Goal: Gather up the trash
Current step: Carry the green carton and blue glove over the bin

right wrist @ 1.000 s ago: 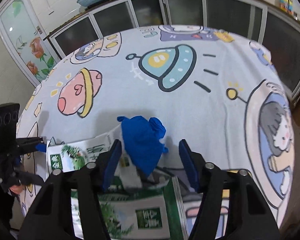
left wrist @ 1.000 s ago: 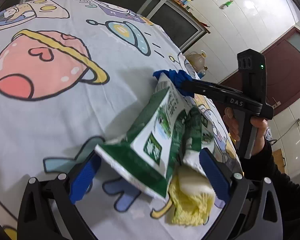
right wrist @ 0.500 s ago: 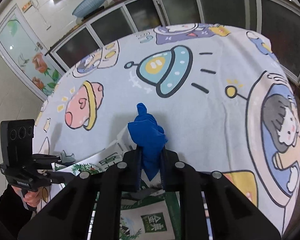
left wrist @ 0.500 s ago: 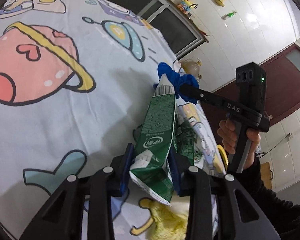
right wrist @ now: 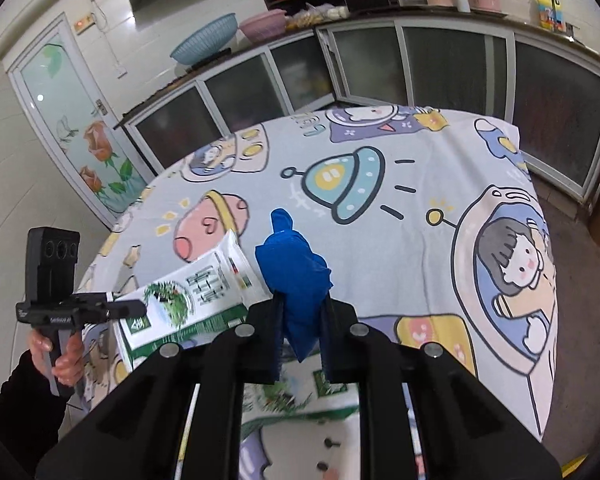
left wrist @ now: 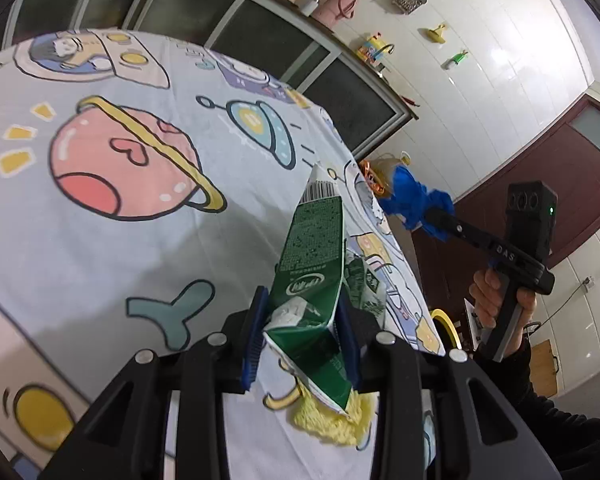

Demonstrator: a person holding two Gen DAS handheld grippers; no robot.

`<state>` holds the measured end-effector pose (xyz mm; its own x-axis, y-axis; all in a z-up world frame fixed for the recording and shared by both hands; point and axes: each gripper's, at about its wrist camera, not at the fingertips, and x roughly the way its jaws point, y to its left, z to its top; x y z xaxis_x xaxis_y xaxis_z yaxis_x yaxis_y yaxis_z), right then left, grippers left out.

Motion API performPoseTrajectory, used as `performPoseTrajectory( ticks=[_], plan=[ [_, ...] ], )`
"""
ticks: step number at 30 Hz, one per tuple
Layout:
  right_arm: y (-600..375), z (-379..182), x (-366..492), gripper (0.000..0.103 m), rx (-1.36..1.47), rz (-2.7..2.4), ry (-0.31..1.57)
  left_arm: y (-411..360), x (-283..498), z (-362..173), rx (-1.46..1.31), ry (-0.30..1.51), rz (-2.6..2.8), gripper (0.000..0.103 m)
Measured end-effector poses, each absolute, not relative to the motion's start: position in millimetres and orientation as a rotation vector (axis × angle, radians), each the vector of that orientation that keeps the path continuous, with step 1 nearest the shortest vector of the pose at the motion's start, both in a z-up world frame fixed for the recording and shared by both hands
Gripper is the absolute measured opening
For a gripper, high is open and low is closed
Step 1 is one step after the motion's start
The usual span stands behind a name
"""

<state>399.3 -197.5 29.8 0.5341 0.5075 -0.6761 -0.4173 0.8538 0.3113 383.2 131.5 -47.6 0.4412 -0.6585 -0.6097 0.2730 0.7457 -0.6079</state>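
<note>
Two pieces of trash are off the table at once, one per gripper, so the pick-up step looks done and the carry is in hand.

From the left wrist, the left gripper [left wrist: 302,334] has just closed on a green and white carton [left wrist: 312,280], squeezing its crumpled lower end between the blue pads; the carton sticks up and forward over the cartoon tablecloth [left wrist: 100,240]. A yellow cloth [left wrist: 332,420] lies on the table beneath it. The tool tilts downward.

From the right wrist, the right gripper [right wrist: 300,328] has just clamped together on a crumpled blue glove [right wrist: 294,276], which stands up above the jaws. A hand [right wrist: 56,360] at lower left grips the other tool's handle.

Next, both loads need a bin; none is clearly in view, so finding one comes first.
</note>
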Motion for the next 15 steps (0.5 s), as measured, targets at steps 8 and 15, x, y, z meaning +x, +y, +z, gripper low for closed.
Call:
performPoseTrajectory(
  ticks=[8,15],
  plan=[
    [-205.3,46.4,341.8,0.014,0.100,0.590,0.805,136.1,338.1,-22.9,-0.423,0.888,-0.559,0.031],
    [-225.2,45.0,286.7,0.014,0.114,0.592,0.779,112.0,291.8,-6.5,-0.365,0.853,-0.556,0.031]
  ],
)
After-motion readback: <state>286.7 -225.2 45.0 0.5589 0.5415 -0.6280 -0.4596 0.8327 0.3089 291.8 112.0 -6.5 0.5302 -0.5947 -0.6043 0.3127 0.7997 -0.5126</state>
